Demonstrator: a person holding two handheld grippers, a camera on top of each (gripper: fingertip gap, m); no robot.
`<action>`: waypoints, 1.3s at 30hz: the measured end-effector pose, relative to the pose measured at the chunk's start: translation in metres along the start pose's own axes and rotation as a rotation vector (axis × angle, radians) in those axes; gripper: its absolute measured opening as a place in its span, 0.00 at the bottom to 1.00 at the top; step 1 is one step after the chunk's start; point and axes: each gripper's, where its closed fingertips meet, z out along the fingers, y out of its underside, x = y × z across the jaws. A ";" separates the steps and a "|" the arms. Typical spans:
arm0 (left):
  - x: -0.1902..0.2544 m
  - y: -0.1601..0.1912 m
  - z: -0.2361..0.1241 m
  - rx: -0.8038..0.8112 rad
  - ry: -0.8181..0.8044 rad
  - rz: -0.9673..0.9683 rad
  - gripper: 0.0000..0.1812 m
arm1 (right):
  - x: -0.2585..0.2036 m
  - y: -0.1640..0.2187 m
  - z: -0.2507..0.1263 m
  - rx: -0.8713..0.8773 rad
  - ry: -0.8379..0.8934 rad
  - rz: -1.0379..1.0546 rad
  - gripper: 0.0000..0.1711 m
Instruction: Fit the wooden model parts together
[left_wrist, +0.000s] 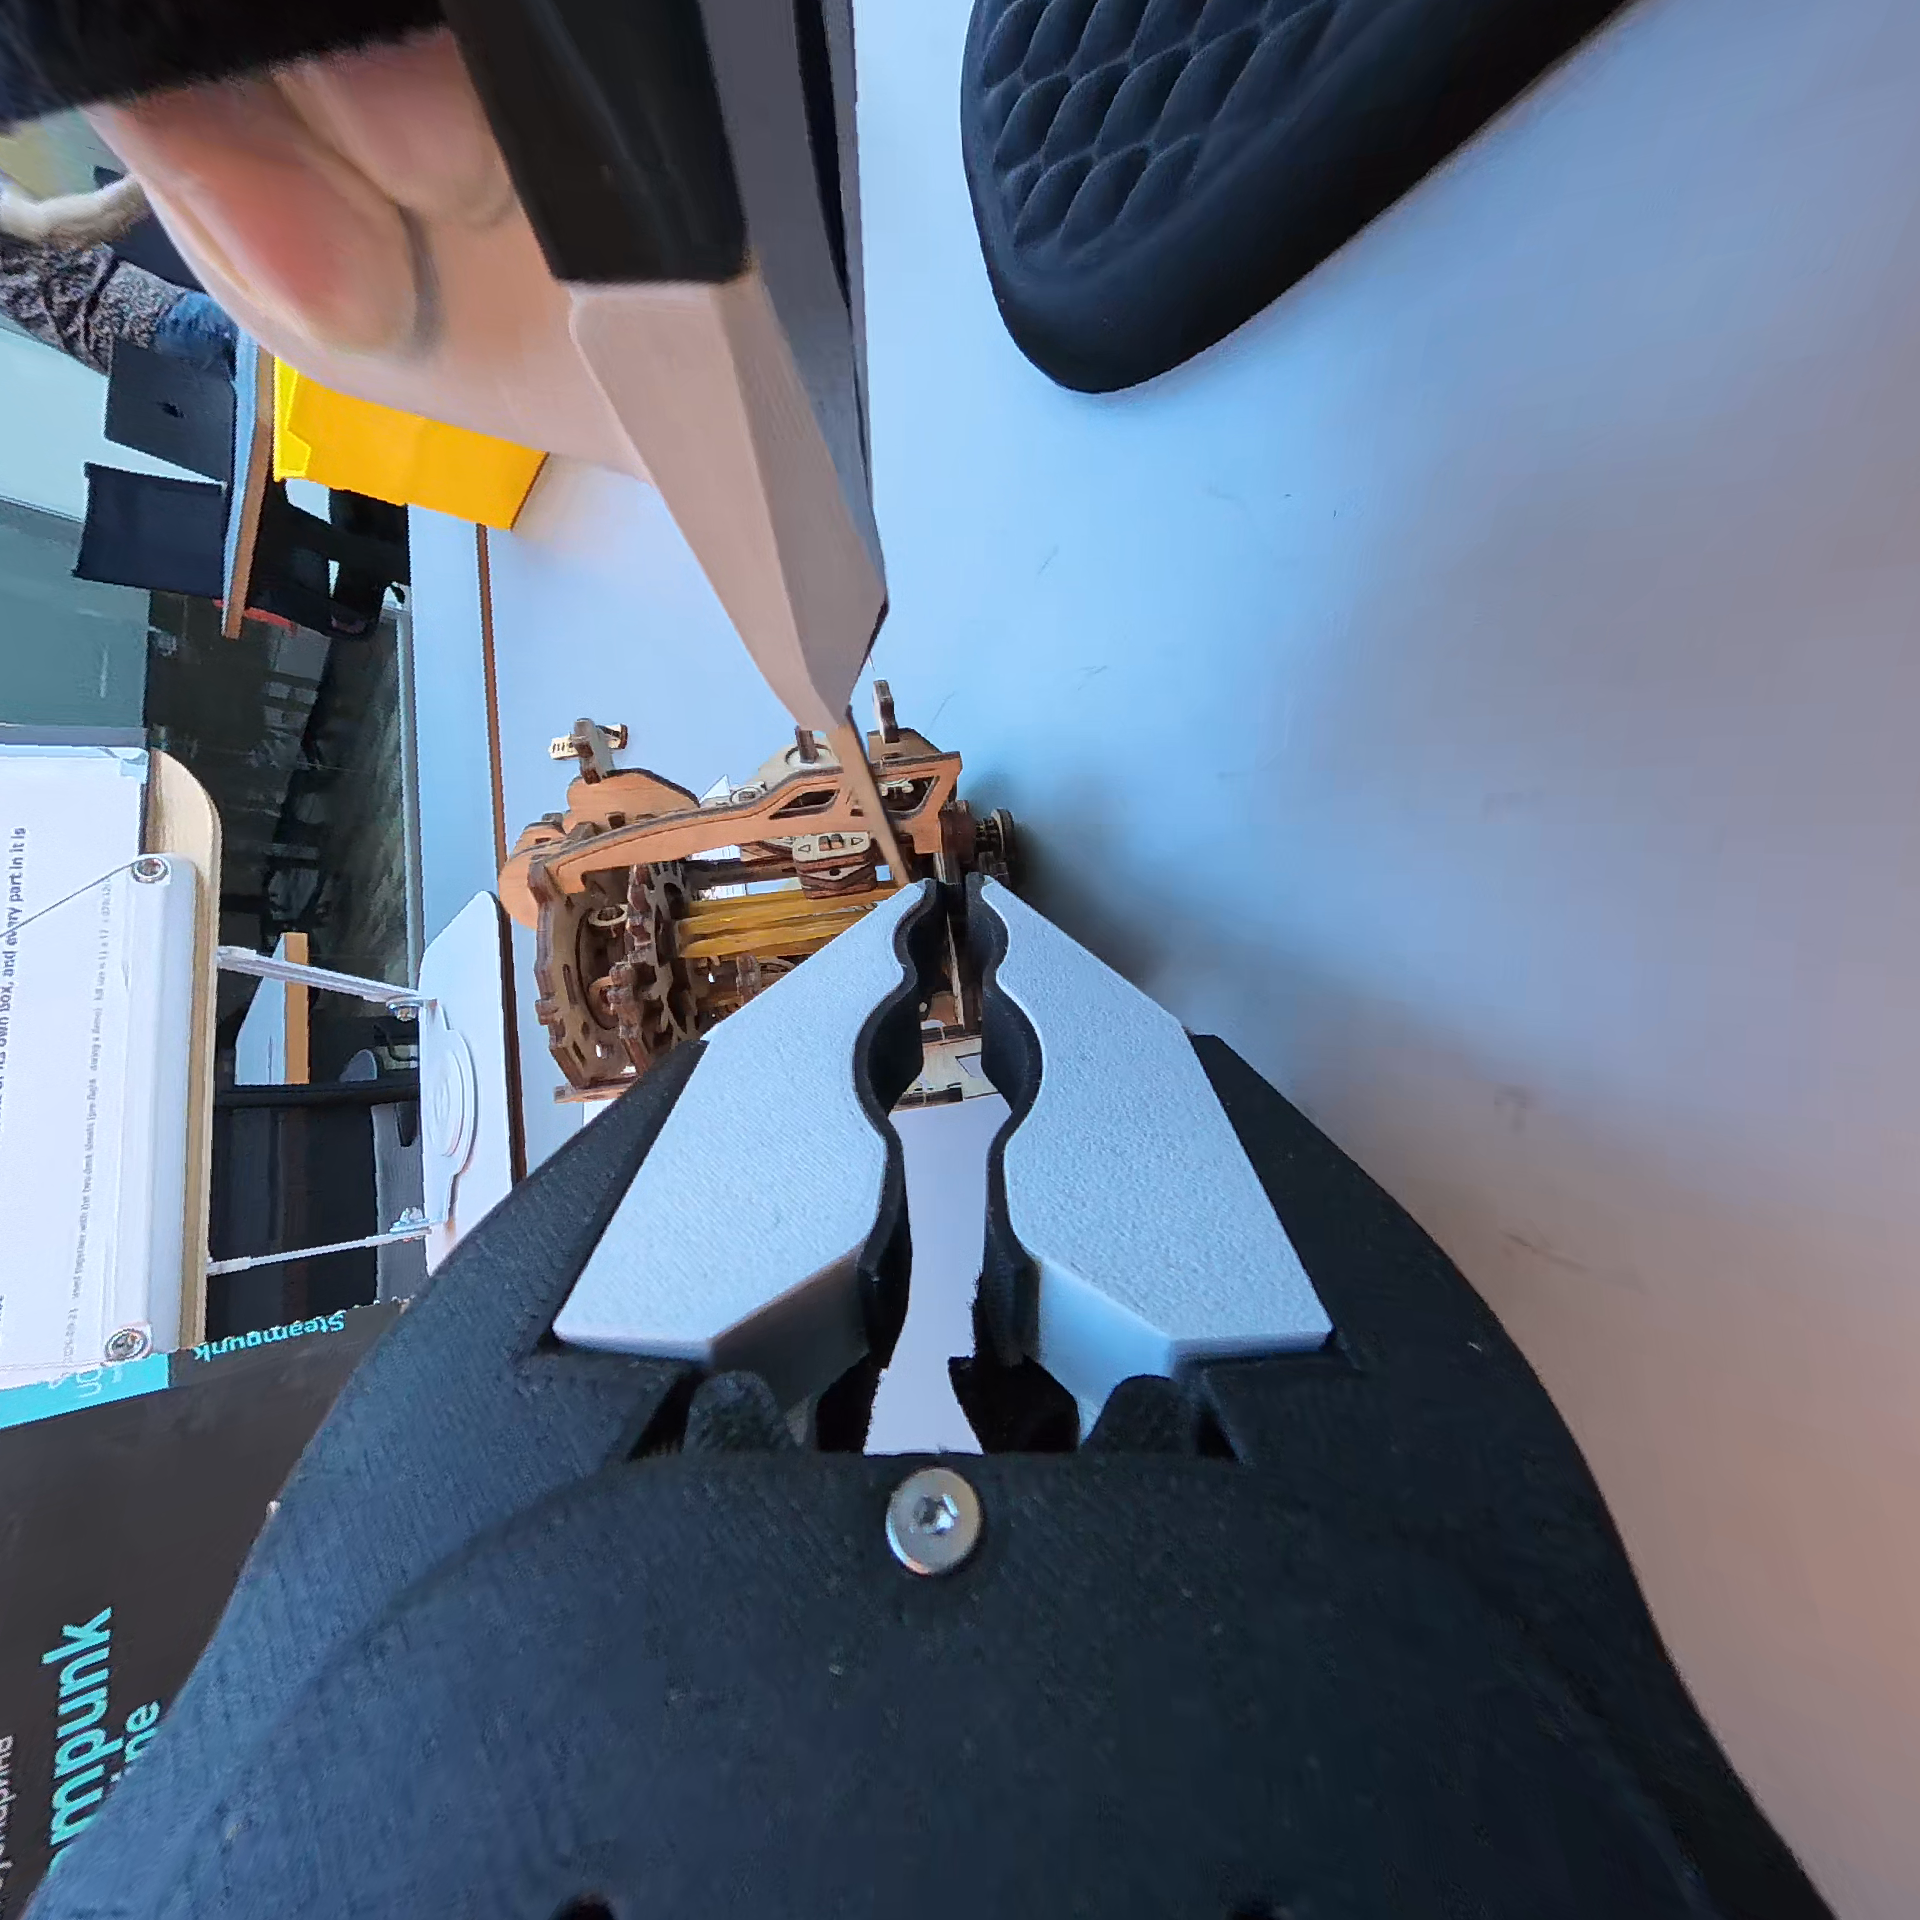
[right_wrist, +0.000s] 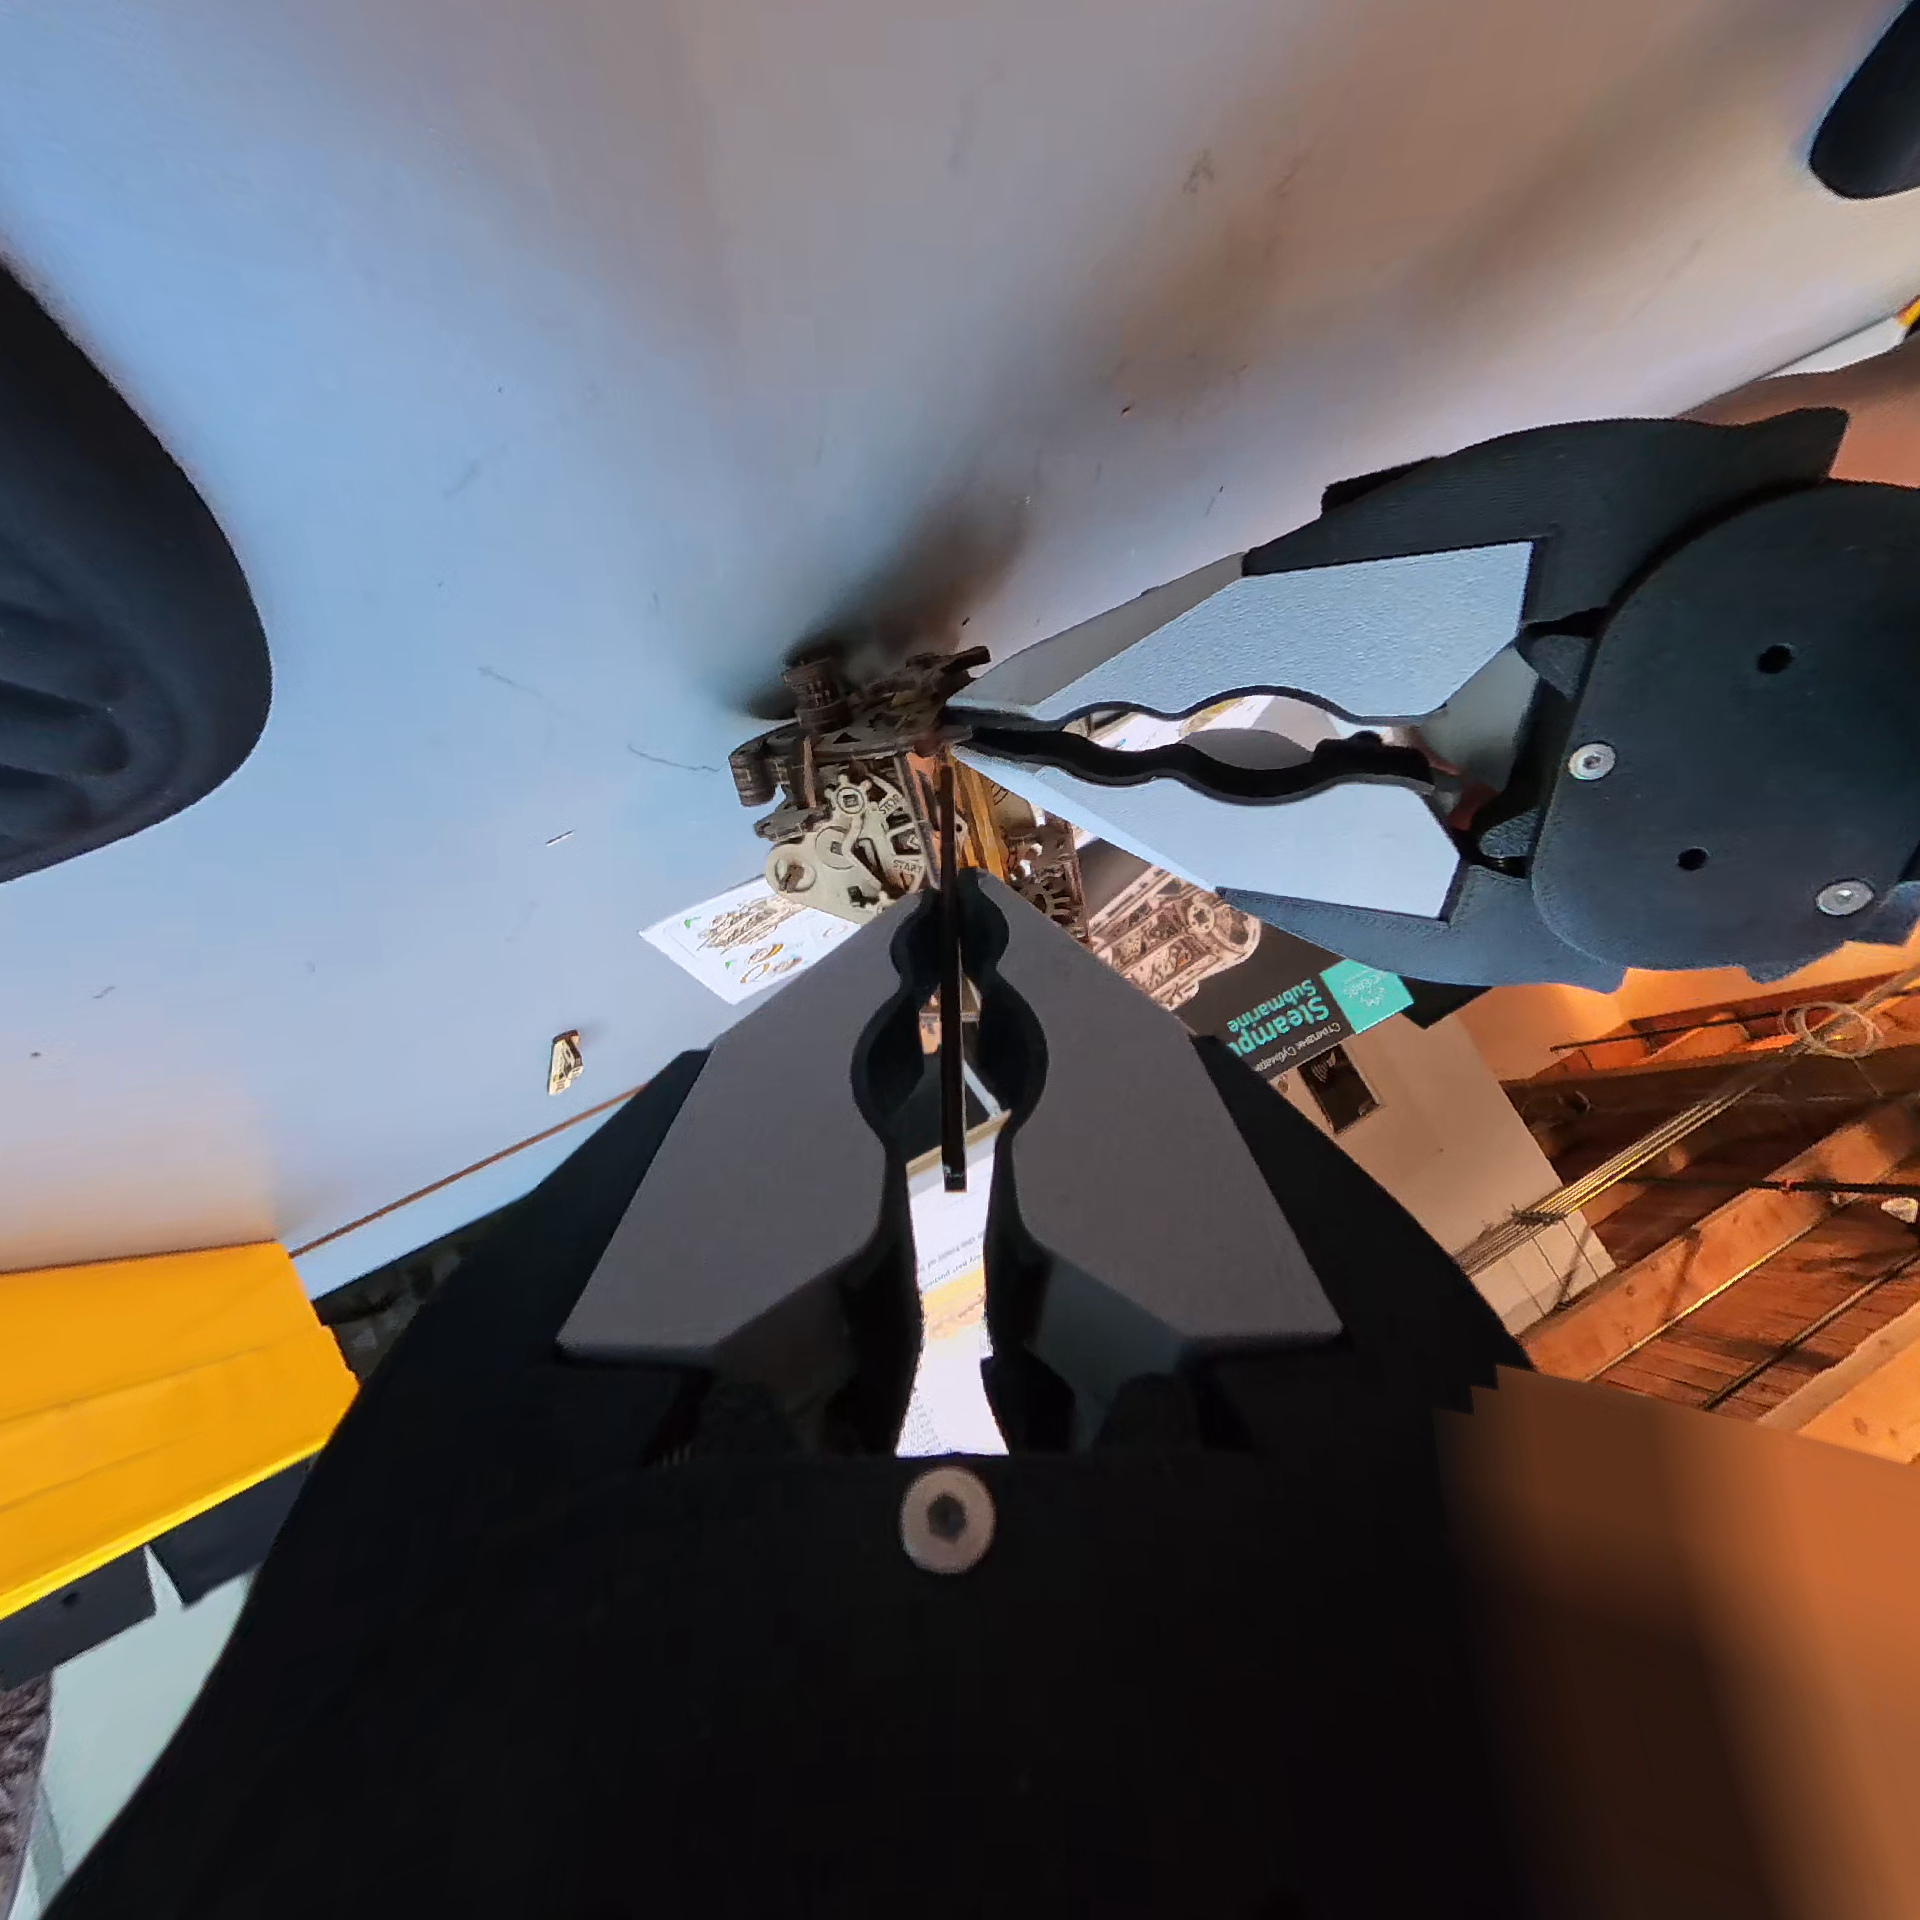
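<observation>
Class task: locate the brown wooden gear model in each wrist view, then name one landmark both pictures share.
Left wrist view: the brown wooden gear model sits at centre, just beyond the left gripper.
Right wrist view: it sits at centre, just above the right gripper.
Shared landmark: the white table under it.

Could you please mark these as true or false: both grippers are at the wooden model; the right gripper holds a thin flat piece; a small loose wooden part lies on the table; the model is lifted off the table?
1. Both the left gripper and the right gripper are at the wooden model. True.
2. The right gripper holds a thin flat piece. True.
3. A small loose wooden part lies on the table. True.
4. The model is lifted clear of the table. False: it rests on it.
</observation>
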 end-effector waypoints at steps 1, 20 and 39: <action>0.000 0.000 0.000 0.001 -0.002 0.003 0.01 | 0.001 -0.001 -0.001 0.013 0.013 0.007 0.01; 0.001 -0.002 0.000 0.015 0.001 -0.010 0.01 | -0.003 -0.005 0.000 0.065 -0.032 0.077 0.01; 0.002 -0.002 0.001 0.012 0.001 -0.010 0.01 | 0.000 -0.003 0.000 0.055 -0.051 0.087 0.01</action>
